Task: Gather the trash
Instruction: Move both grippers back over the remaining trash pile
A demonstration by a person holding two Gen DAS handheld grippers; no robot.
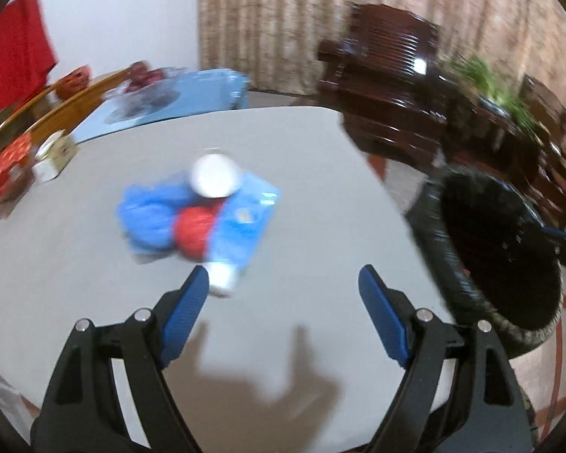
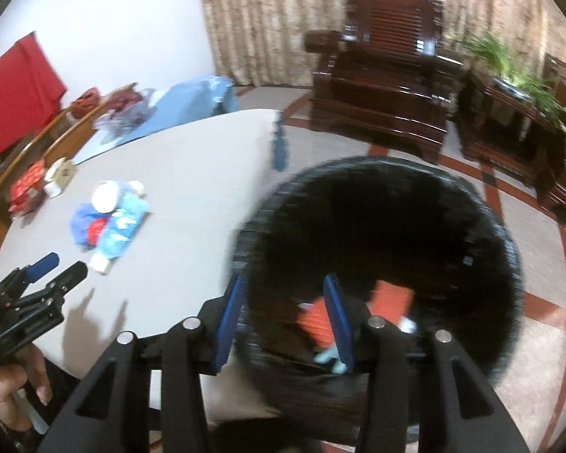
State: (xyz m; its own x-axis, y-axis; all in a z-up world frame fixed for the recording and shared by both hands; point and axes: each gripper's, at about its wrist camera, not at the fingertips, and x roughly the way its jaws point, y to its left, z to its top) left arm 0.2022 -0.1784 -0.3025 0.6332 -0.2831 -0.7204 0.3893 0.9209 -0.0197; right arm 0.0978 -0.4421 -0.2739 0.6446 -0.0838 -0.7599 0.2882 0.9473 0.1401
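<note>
A trash pile [image 1: 200, 215] lies mid-table [image 1: 302, 143]. The left gripper [image 1: 283, 283] is held released just short of it; the right gripper [image 2: 283, 298], released and empty, is held over the bin [image 2: 377, 207] beside the table's edge. Loose pieces could be knocked off by a hasty grab.

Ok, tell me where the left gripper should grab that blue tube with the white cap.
Probably the blue tube at its flat body just above the white cap. It lies pointing at the left gripper, so come from above, fingers straddling its narrow width, clear of the red ball.
</note>
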